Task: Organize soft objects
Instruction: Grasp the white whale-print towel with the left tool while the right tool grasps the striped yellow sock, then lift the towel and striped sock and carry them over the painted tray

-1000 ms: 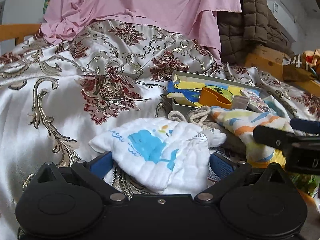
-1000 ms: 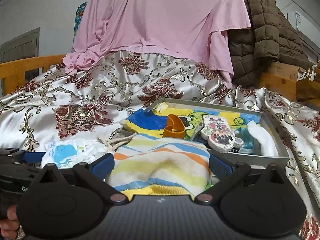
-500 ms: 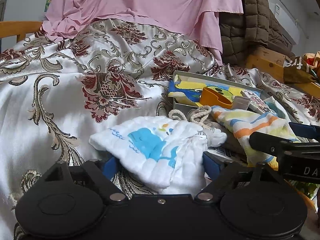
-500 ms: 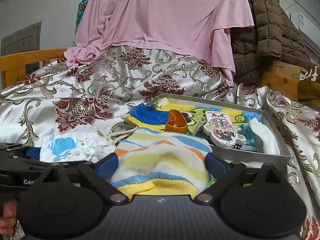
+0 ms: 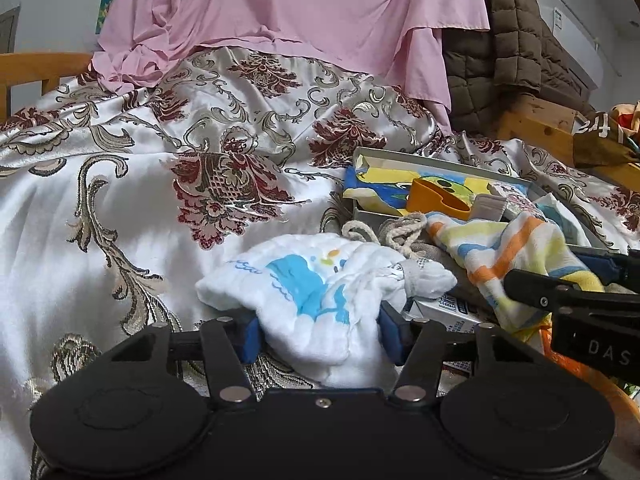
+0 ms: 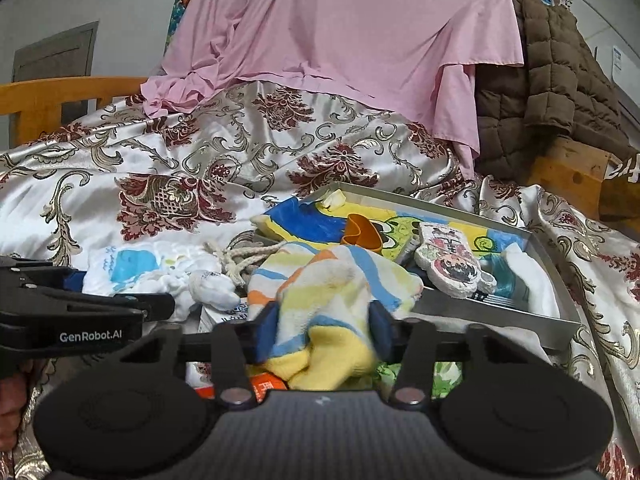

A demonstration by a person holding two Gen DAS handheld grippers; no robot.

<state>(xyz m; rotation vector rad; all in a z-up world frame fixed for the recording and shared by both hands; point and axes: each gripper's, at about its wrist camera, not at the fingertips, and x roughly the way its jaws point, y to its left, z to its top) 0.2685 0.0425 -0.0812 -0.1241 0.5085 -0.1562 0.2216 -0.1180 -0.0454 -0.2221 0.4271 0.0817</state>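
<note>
My left gripper (image 5: 320, 332) is shut on a white muslin cloth with a blue whale print (image 5: 316, 284), bunched between its blue pads on the bed cover. My right gripper (image 6: 324, 330) is shut on a striped yellow, blue and orange towel (image 6: 328, 280), squeezed into a lump between its pads. The white cloth also shows in the right wrist view (image 6: 136, 268), with the left gripper's body at the left. The striped towel also shows in the left wrist view (image 5: 516, 248), beside the right gripper's body.
A grey metal tray (image 6: 496, 312) lies just behind the towels and holds a blue-yellow cartoon cloth (image 6: 312, 220), an orange cup (image 6: 362, 232) and a cartoon sponge (image 6: 448, 260). A rope cord (image 6: 236, 256) lies between the cloths. Pink sheet (image 6: 340, 28) and brown quilt (image 6: 544, 80) hang behind.
Both grippers have closed from wide open onto their cloths. The striped towel has bunched up between the right pads, and the white cloth has gathered between the left pads.
</note>
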